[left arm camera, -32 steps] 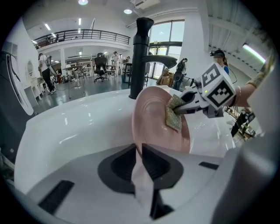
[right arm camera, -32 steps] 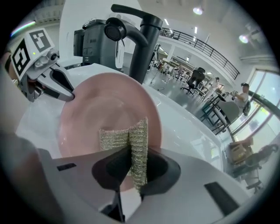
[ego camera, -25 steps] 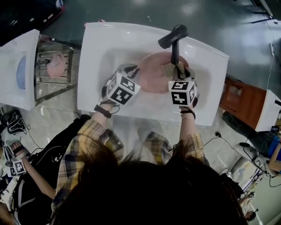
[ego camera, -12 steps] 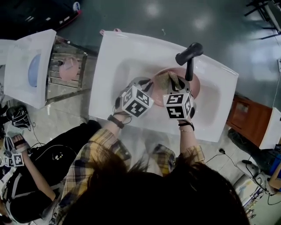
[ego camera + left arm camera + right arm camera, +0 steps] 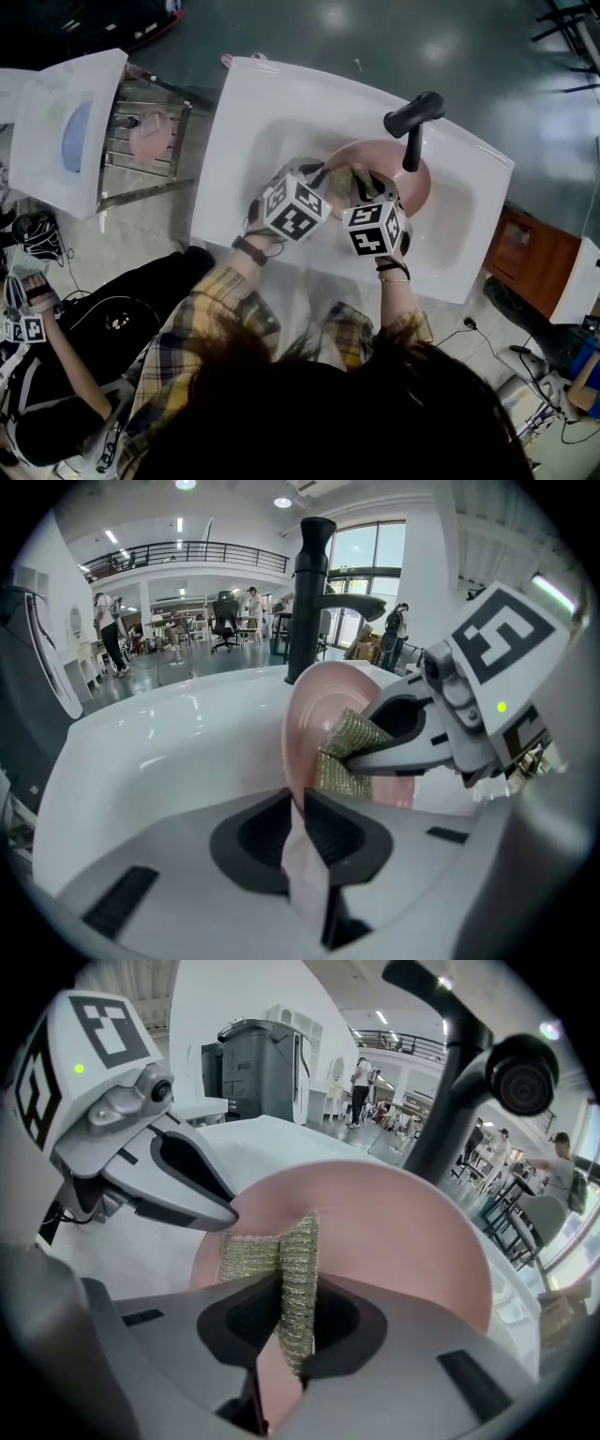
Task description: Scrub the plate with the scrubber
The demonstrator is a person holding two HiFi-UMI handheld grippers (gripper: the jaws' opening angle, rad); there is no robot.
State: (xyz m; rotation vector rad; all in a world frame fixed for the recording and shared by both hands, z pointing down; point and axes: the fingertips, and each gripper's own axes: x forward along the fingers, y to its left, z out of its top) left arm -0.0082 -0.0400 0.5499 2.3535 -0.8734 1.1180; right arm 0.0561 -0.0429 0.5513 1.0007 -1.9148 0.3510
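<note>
Left tool (image 5: pixel 298 799): clamped on plate (image 5: pixel 328 691) rim.
Right tool (image 5: pixel 292 1288): clamped on scrubber (image 5: pixel 298 1241).
Plate near edge: hidden behind both tools.

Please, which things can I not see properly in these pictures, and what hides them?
Head view: the cubes of the left gripper and right gripper cover the near part of the plate.
Right gripper view: its fingers hide the scrubber's lower end.
All views: the plate's back is turned away.
Head view: the plate covers part of the sink's bottom.
</note>
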